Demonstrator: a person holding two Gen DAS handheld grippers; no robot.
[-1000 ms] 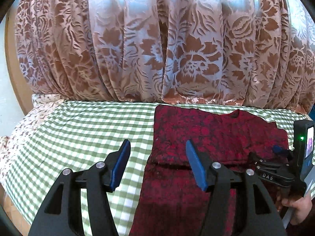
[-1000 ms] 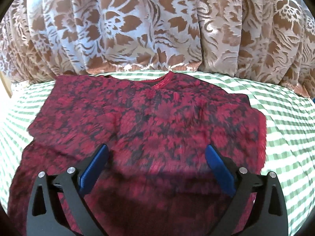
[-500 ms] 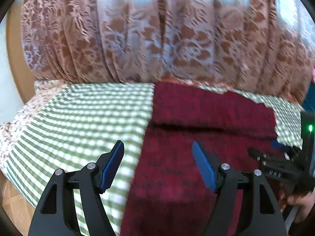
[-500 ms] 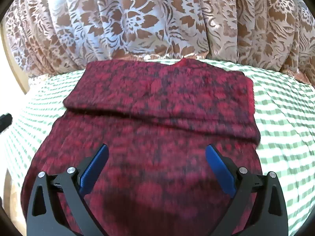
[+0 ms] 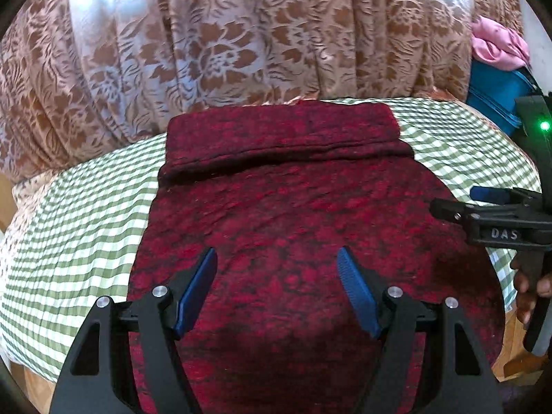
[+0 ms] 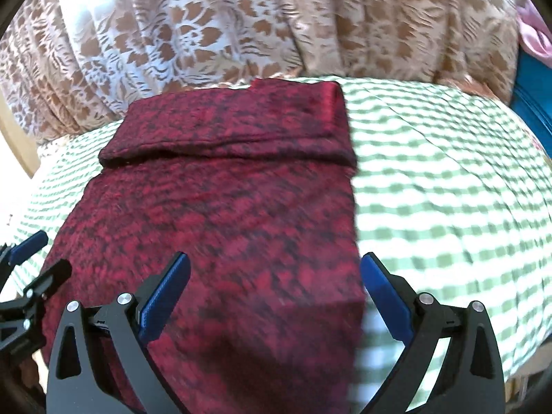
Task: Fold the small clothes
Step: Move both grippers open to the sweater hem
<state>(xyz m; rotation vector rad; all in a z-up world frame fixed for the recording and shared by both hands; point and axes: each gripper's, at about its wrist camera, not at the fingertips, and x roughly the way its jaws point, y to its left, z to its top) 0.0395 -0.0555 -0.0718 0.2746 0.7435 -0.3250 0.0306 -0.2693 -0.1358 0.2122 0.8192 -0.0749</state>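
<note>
A dark red patterned garment (image 5: 276, 214) lies flat on the green-and-white checked cover (image 5: 69, 241). Its far end is doubled over into a thick band. My left gripper (image 5: 276, 253) hovers open over the garment's near middle with nothing between its blue pads. In the right wrist view my right gripper (image 6: 275, 257) is open above the garment (image 6: 224, 189), straddling its right edge. The right gripper (image 5: 455, 201) also shows at the right of the left wrist view, held by a hand. The left gripper (image 6: 50, 252) shows at the left edge of the right wrist view.
A brown floral curtain (image 5: 241, 51) hangs right behind the bed. A pink cloth (image 5: 496, 45) lies on a blue container (image 5: 493, 93) at the far right. The checked cover (image 6: 448, 207) stretches wide to the garment's right. The bed's near edge drops off below both grippers.
The left gripper has swung right, from over the garment's left edge to over its middle, and its jaws have widened. The right gripper has shifted right to the garment's right edge.
</note>
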